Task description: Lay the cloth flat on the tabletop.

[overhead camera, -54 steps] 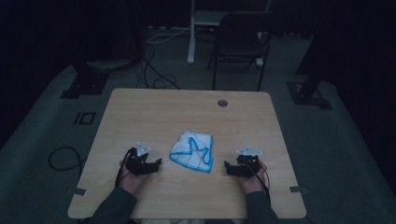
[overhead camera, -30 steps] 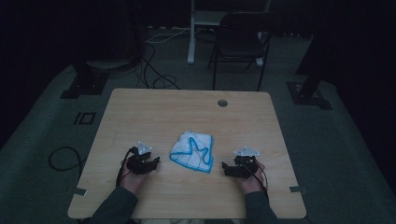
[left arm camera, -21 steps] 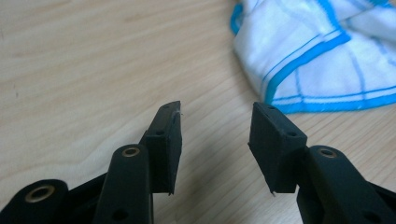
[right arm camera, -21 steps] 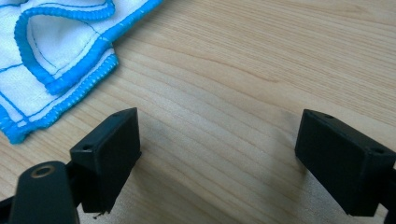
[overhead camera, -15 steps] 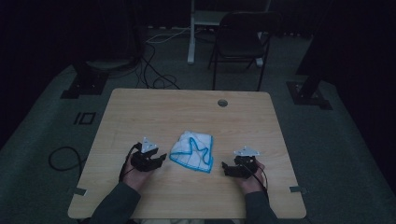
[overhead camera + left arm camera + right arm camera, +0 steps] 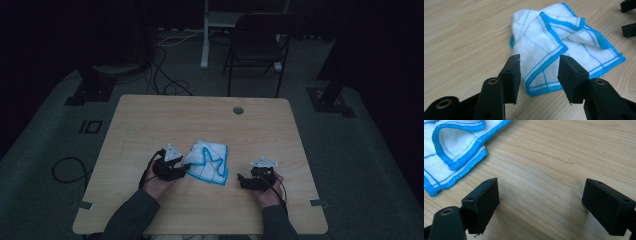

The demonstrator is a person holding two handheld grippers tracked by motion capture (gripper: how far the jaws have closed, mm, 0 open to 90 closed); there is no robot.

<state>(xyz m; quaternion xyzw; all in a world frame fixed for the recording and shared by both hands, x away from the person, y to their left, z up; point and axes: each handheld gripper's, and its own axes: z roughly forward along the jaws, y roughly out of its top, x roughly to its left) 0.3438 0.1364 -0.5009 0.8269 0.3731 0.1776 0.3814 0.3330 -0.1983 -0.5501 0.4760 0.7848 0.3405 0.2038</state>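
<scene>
on the wooden table point(image 6: 150, 125), the left gripper point(image 6: 539, 75) stands with jaws partly apart at the near left corner of the crumpled white cloth with blue edging point(image 6: 209, 161) lying mid-table, while the right gripper point(image 6: 540, 202) rests wide apart over bare wood just right of it.

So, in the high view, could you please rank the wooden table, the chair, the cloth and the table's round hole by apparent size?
1. Light wooden table
2. Dark folding chair, farther away
3. White blue-edged cloth
4. Round grey table hole

cloths: 1 point(image 6: 208, 161) | claws: 2 point(image 6: 183, 169) point(image 6: 241, 179) | tables: 1 point(image 6: 150, 120) | chairs: 1 point(image 6: 260, 47)
</scene>
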